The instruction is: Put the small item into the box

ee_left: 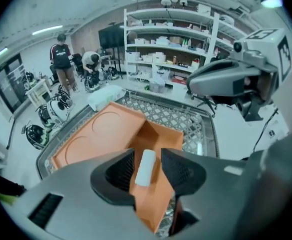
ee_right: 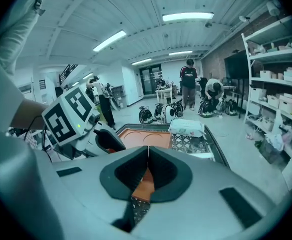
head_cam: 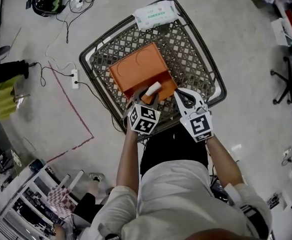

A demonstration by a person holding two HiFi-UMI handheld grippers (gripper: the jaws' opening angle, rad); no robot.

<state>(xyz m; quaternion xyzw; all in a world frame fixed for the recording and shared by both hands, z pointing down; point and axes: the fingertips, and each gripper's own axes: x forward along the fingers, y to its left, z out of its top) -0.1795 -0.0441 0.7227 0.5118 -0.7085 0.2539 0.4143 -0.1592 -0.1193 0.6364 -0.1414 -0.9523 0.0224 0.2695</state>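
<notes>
An orange box (head_cam: 135, 70) lies open in a wire shopping cart (head_cam: 202, 59), its flat lid showing two round imprints. The small white cylinder (head_cam: 153, 88) is over the box's near compartment (ee_left: 158, 139). In the left gripper view the cylinder (ee_left: 146, 167) stands between the jaws of my left gripper (ee_left: 148, 165) with a gap on each side, so neither pad presses on it. My left gripper (head_cam: 147, 96) is open. My right gripper (head_cam: 179, 95) hovers at the box's right edge, and its jaws (ee_right: 147, 170) are shut with nothing in them.
A white pack of wipes (head_cam: 156, 14) rests on the cart's far rim. Cables and a power strip (head_cam: 75, 78) lie on the floor to the left. Shelving (ee_left: 186, 44) and two people (ee_left: 61, 59) stand beyond the cart, with helmets (ee_left: 35, 134) on the floor.
</notes>
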